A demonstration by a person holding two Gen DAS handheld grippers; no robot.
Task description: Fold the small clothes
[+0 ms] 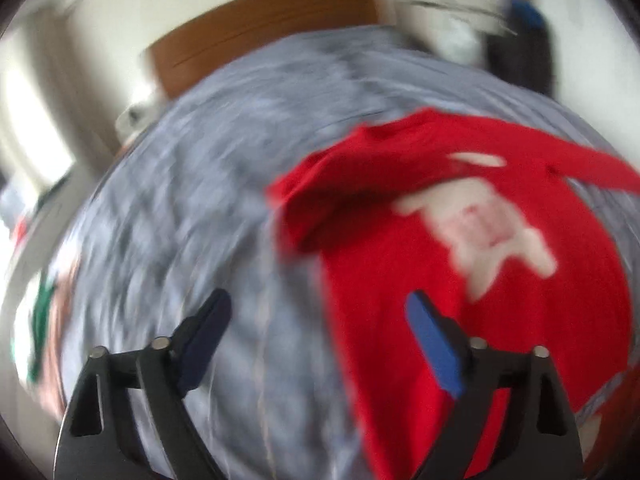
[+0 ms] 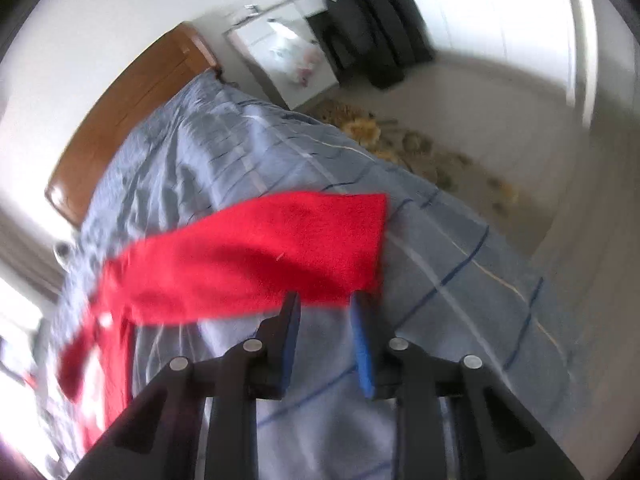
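Observation:
A small red shirt (image 1: 392, 272) with a white print (image 1: 492, 236) lies on the blue-grey checked bedcover (image 1: 192, 208); the picture is blurred. Its left sleeve (image 1: 304, 200) is folded in, and the other sleeve (image 1: 568, 152) stretches to the right. My left gripper (image 1: 320, 300) stands wide open over the shirt's left edge with nothing between its fingers. In the right wrist view the long red sleeve (image 2: 248, 252) runs across the bedcover (image 2: 440, 264). My right gripper (image 2: 326, 298) is at the sleeve's near edge, its blue pads (image 2: 362, 336) a gap apart and not pressing the cloth.
A wooden headboard (image 2: 132, 112) closes the far end of the bed. Beyond the bed's right edge are a patterned floor (image 2: 432, 152), a white cabinet (image 2: 288, 60) and dark hanging jackets (image 2: 372, 20). A green and white cloth (image 1: 40, 320) lies at the bed's left edge.

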